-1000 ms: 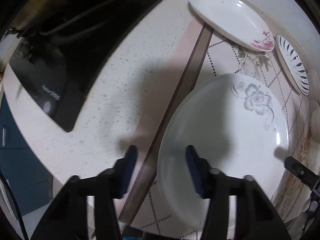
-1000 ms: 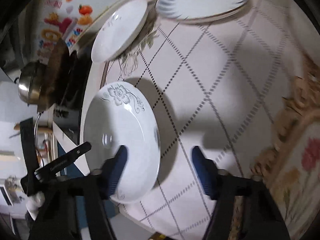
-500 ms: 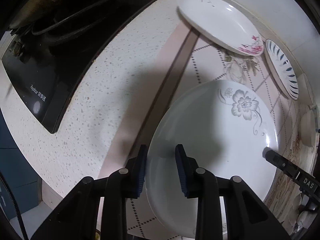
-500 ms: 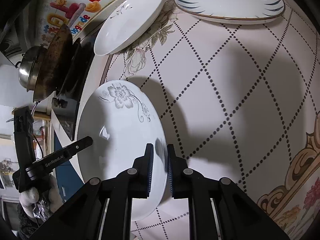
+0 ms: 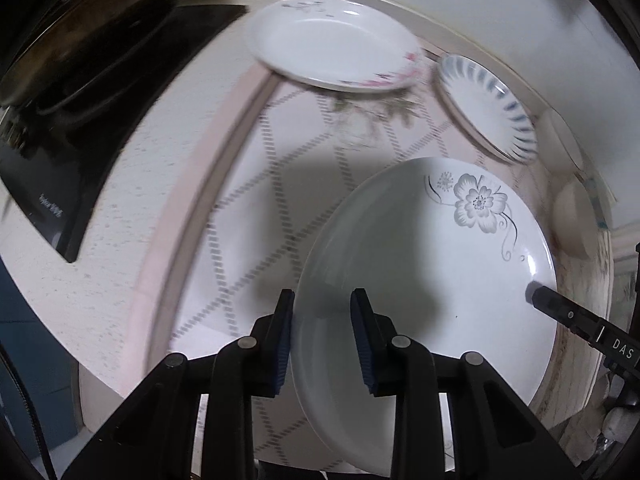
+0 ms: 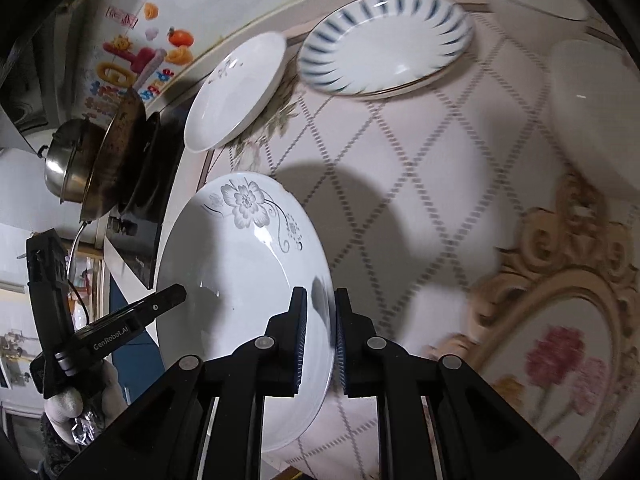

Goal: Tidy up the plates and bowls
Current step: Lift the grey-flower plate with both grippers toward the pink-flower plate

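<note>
A large white plate with a grey flower (image 5: 432, 280) is held by both grippers and lifted off the mat. My left gripper (image 5: 322, 300) is shut on its left rim. My right gripper (image 6: 320, 300) is shut on its right rim; the grey-flower plate (image 6: 240, 272) fills the left of that view. A white plate with a pink flower (image 5: 328, 44) (image 6: 236, 92) lies at the back. A blue-striped plate (image 5: 486, 104) (image 6: 384, 44) lies to its right.
A black cooktop (image 5: 92, 128) with a dark pan (image 6: 116, 152) and a steel pot (image 6: 68, 168) sits to the left. A patterned mat (image 6: 420, 184) covers the counter. A pale bowl (image 6: 592, 112) stands at the right, by the wall.
The grey-flower plate has risen off the mat, held by both grippers, and tilted. Both views have swung toward the back plates. A second ago both grippers were open.
</note>
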{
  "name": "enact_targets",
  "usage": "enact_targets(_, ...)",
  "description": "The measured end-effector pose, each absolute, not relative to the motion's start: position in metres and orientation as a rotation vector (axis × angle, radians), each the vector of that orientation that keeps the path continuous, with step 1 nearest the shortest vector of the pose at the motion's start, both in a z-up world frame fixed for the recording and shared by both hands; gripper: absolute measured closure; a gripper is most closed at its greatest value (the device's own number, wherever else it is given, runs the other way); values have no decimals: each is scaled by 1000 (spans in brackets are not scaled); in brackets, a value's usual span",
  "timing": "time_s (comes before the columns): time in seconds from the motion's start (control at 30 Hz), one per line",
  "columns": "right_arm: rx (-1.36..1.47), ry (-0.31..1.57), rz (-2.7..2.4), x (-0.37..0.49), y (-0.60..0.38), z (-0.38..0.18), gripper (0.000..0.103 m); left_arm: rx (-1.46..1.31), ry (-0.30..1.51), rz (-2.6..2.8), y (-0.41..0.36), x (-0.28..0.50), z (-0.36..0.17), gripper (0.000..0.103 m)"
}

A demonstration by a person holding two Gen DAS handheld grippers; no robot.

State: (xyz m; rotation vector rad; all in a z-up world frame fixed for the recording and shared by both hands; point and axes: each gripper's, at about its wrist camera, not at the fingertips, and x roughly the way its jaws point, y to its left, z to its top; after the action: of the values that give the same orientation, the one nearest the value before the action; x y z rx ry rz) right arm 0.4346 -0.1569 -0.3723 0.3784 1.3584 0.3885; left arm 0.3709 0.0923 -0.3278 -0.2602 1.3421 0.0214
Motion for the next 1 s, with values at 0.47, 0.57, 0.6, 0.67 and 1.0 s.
enact_targets(0.47,441,1368,265,395,-253,-389,88,-141,1400,-95,8,395,-368,77)
enact_targets(0.57,445,1366,259,392,-259,-397,88,-116,1411,-91,1,395,-373,77)
enact_targets(0.6,446,1367,256,391,-260,-399,88,-113,1413,-88,-1,395,-375,77)
enact_targets(0.67,457,1369,254,390,-263,-403,88,-100,1414,-85,-5,395,-376,77)
enact_targets(1.0,454,1362,225,384,-268,-408,88,-64,1389,-92,-17,390,-374,77)
